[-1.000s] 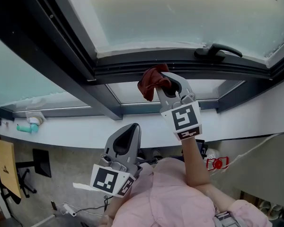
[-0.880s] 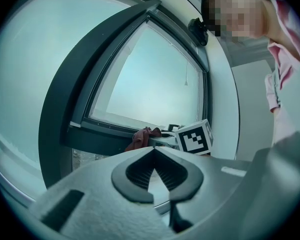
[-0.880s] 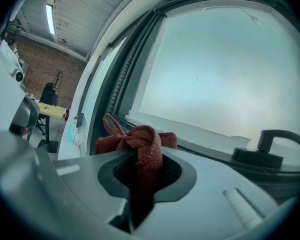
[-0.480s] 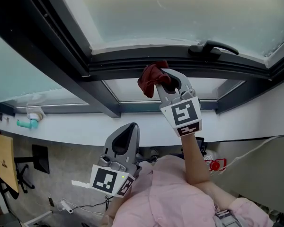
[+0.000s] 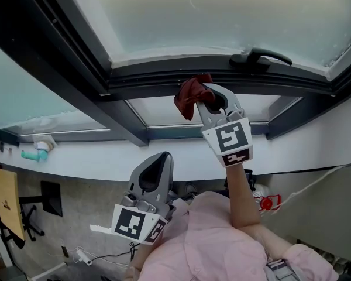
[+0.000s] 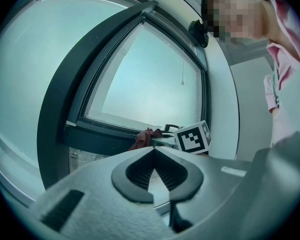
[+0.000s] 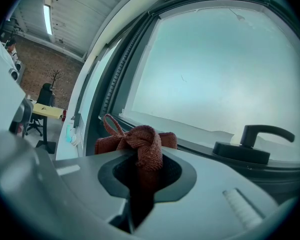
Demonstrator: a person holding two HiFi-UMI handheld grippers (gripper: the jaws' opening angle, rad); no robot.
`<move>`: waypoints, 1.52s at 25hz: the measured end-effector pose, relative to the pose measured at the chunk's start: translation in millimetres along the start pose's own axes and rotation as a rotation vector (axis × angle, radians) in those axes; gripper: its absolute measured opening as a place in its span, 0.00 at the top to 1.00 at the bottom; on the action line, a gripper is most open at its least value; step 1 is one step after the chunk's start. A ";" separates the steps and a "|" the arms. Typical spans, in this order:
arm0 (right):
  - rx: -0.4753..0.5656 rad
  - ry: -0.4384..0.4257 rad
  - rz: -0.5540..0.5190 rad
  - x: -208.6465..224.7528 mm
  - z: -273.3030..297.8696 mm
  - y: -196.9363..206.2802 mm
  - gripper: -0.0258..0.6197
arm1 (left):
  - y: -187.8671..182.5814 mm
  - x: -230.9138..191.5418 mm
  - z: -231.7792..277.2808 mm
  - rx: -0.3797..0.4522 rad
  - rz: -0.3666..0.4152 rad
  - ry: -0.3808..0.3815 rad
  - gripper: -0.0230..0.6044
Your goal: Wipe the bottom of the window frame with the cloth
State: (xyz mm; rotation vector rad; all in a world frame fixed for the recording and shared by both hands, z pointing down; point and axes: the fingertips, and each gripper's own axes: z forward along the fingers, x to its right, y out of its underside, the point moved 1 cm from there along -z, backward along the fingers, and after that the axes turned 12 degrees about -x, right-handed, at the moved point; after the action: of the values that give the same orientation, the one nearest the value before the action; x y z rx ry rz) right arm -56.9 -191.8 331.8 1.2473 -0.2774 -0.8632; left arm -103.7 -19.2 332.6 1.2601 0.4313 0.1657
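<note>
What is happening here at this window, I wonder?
A person holds a gripper in each hand. The right gripper is shut on a reddish-brown cloth, held at the bottom rail of the window frame, left of the window handle; contact is unclear. The left gripper is shut and empty, held low.

Handle (image 5: 262, 57): black lever, lying flat, upper right.
Teal item (image 5: 32, 155): on white sill (image 5: 105, 158), far left.
Ceiling light (image 7: 47, 19): long strip, lit.
Brick wall (image 7: 32, 69): behind black chair (image 7: 40, 96).
</note>
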 end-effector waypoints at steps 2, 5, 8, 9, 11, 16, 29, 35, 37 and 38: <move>-0.004 0.006 0.005 2.7 -1.6 1.7 0.87 | 0.3 0.3 -0.7 0.000 -0.001 0.000 0.97; -0.006 0.014 0.012 6.1 -3.3 3.1 0.87 | -0.2 1.6 -1.3 0.002 0.000 0.003 0.97; -0.006 0.022 0.014 9.5 -5.1 4.4 0.87 | 0.4 4.5 -1.4 0.001 0.001 0.007 0.97; -0.007 0.025 0.015 10.8 -5.9 5.1 0.87 | 0.8 5.5 -1.6 0.001 0.001 0.007 0.97; -0.008 0.030 0.019 13.4 -7.7 6.8 0.87 | 1.4 7.2 -2.1 0.002 0.002 0.006 0.97; -0.010 0.039 0.027 20.6 -11.8 10.1 0.87 | 2.5 11.2 -1.6 0.000 0.001 0.003 0.97; -0.008 0.051 0.041 36.3 -20.5 18.0 0.87 | 4.6 19.8 4.6 0.000 -0.002 -0.003 0.97; -0.008 0.060 0.053 44.8 -25.4 21.7 0.87 | 4.9 24.3 7.0 0.001 -0.004 -0.002 0.97; -0.008 0.064 0.056 47.6 -26.9 23.2 0.87 | 5.1 25.8 7.8 0.001 -0.004 -0.002 0.97; -0.008 0.066 0.057 49.0 -27.6 24.0 0.87 | 5.4 26.6 8.3 0.001 -0.004 -0.002 0.97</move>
State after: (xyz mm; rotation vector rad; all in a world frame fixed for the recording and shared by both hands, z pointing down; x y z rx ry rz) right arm 2.8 -205.1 331.6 1.2524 -0.2550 -0.7724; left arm -75.6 -15.4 333.7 1.2605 0.4317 0.1609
